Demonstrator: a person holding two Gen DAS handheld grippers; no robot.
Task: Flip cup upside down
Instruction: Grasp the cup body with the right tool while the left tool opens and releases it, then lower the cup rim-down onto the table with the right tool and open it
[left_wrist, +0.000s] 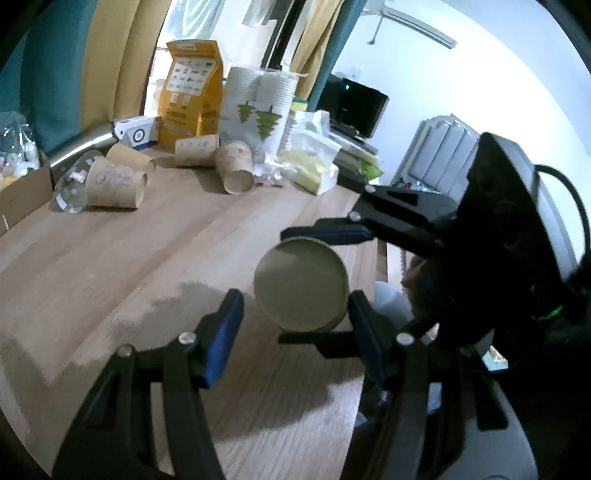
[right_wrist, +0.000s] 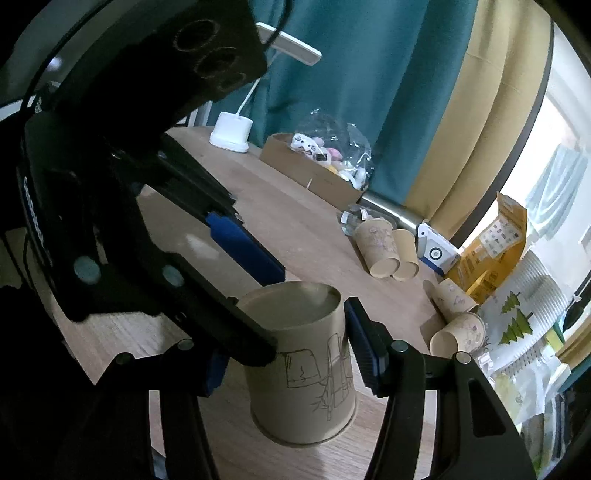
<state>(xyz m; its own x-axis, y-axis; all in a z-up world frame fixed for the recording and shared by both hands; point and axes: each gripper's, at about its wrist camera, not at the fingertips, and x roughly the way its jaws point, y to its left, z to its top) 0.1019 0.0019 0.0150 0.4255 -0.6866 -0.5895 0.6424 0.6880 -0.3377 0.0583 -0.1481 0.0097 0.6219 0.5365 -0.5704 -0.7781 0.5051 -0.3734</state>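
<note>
- Judging from both views, the flip looks largely done: the cup is seen bottom-up, rim downward, at 6 o'clock near the edge of the table.
- The cup is bracketed by the right gripper; whether its pads press the wall cannot be told.
- The left gripper is held wide, the cup just beyond it.
- Remaining, it is judged: release and withdrawal.

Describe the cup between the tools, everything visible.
The cup is brown paper with a black line drawing on its side. It stands inverted: flat base up, wider rim down on the wooden table, near the table's edge. The left tool and right tool both straddle it with pads beside its wall; contact cannot be judged.
</note>
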